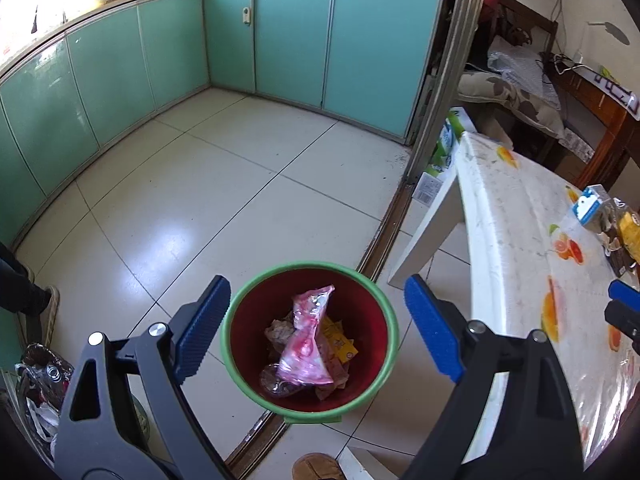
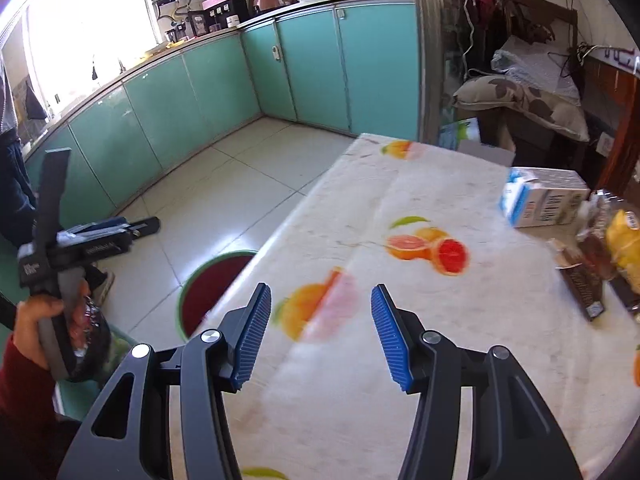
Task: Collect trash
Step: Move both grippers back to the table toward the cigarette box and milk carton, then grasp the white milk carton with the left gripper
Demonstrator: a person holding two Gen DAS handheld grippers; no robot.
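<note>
A red bin with a green rim (image 1: pixel 310 342) stands on the floor beside the table; a pink wrapper (image 1: pixel 306 344), a yellow packet and other scraps lie inside it. My left gripper (image 1: pixel 316 330) hangs open above the bin, nothing between its blue pads. In the right wrist view the bin (image 2: pixel 214 284) peeks out from under the table edge. My right gripper (image 2: pixel 320 334) is open over the fruit-print tablecloth (image 2: pixel 400 280), holding nothing. On the table's right side lie a blue-white carton (image 2: pixel 540 202), a brown wrapper (image 2: pixel 582 284) and a yellow bag (image 2: pixel 624 248).
Teal cabinets (image 1: pixel 280 40) line the far walls around a tiled floor (image 1: pixel 200 200). A cardboard box (image 1: pixel 444 152) sits by the table leg. A person's shoe (image 1: pixel 48 312) shows at left, a slipper (image 1: pixel 316 466) at the bottom. A hand (image 2: pixel 36 312) holds the left gripper.
</note>
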